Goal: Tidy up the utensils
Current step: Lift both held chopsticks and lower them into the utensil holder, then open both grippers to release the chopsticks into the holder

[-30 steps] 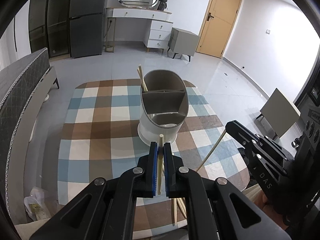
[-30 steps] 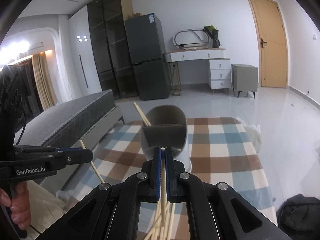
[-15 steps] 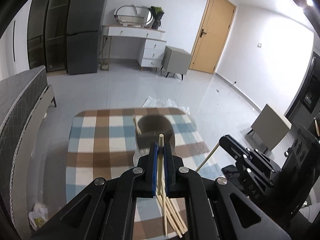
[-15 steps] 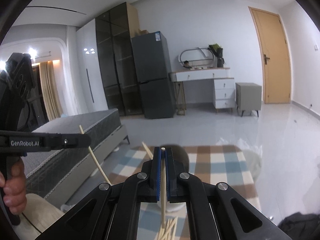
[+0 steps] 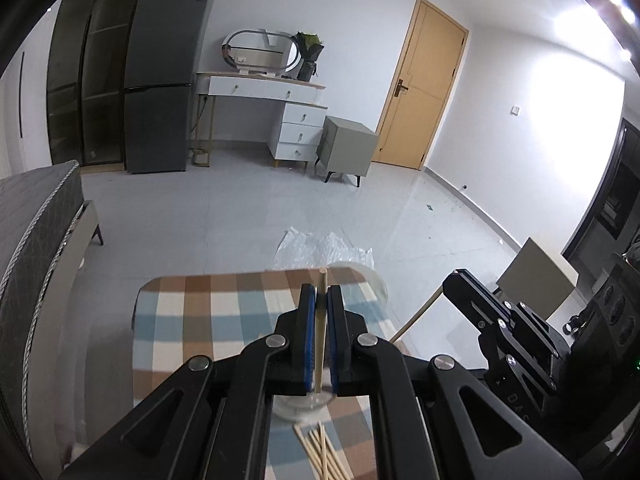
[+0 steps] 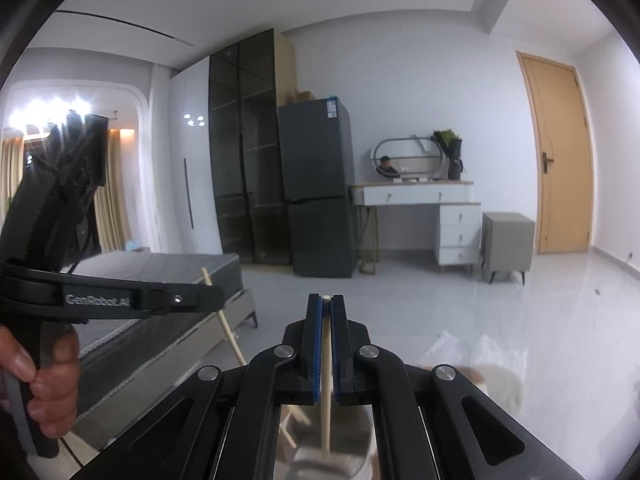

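Note:
My left gripper is shut on a wooden chopstick that stands upright between its blue pads. My right gripper is shut on another chopstick; its lower end hangs over the grey utensil holder, seen below the jaws. In the left wrist view only the holder's base shows under the fingers. Several loose chopsticks lie on the checked tablecloth. The right gripper also shows in the left wrist view, and the left gripper in the right wrist view, each with its chopstick.
A bed runs along the left of the table. A plastic sheet lies on the floor past the table's far edge. A small beige stool stands to the right. A fridge, dresser and door line the far wall.
Both grippers have lifted and tilted upward with their chopsticks. The holder has dropped from mid view to beneath the fingers in both views.

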`<state>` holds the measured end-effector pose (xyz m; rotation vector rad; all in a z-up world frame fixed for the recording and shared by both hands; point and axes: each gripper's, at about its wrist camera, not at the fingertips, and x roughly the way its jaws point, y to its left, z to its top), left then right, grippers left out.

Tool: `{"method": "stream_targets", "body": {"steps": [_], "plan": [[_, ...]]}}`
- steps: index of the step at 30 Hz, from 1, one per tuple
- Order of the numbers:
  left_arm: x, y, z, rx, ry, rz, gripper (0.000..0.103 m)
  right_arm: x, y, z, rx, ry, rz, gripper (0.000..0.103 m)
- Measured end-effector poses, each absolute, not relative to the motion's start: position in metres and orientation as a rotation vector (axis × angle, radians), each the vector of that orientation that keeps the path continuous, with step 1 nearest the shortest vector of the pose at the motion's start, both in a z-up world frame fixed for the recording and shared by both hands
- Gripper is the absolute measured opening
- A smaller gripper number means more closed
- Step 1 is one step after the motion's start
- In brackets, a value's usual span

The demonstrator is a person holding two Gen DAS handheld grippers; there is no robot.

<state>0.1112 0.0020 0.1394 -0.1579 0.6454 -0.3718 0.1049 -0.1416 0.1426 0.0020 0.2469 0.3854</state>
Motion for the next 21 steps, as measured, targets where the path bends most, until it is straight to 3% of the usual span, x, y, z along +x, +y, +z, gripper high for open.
{"method": "stream_targets", "body": {"steps": [21], "plan": [[0.184, 0.001, 0.092, -0.193, 0.74, -0.377, 0.001, 0.172, -0.132, 0.089, -0.067, 0.327, 0.393, 0.003]]}}
